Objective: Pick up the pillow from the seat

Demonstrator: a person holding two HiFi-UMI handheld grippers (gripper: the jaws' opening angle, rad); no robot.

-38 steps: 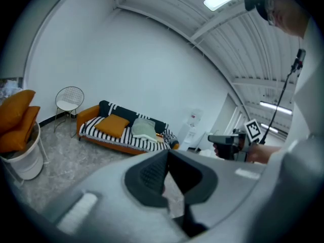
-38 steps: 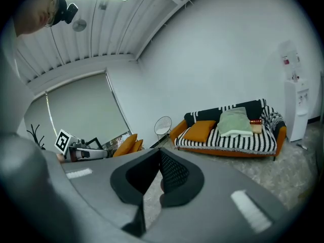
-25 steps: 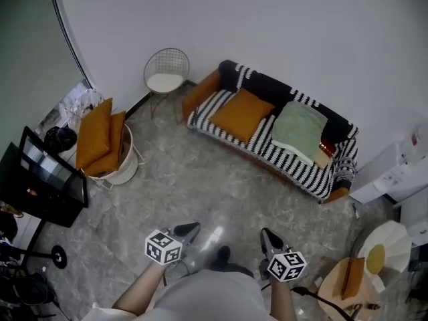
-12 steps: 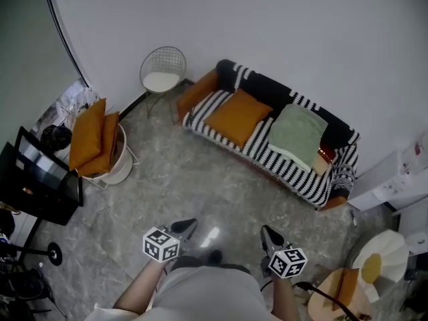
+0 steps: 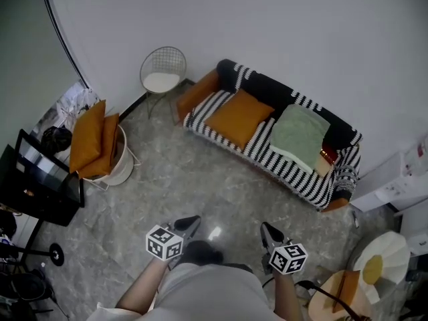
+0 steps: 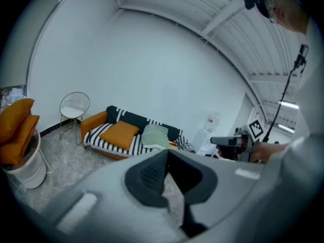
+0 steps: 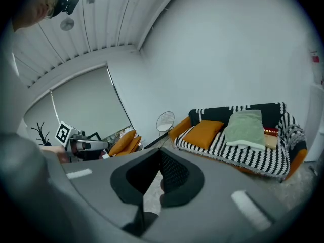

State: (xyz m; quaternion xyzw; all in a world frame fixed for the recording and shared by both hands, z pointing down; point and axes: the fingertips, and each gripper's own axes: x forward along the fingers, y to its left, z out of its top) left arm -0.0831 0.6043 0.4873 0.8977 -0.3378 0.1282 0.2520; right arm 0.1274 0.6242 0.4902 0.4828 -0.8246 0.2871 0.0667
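my left gripper (image 5: pixel 187 223) and right gripper (image 5: pixel 267 231) were both clenched shut, holding nothing. the pillow (image 5: pixel 239 116) lay on the sofa (image 5: pixel 302 179), well away from me. i thought it best to get close first, open one gripper wide, then pinch a pillow corner.

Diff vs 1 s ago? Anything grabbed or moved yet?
The person seems to have edged toward the sofa: it fills slightly more of the head view, and a shoe has come forward between the grippers. Nothing was taken hold of. Unchanged: left gripper and right gripper shut and empty, orange pillow lying on the seat, well out of reach.
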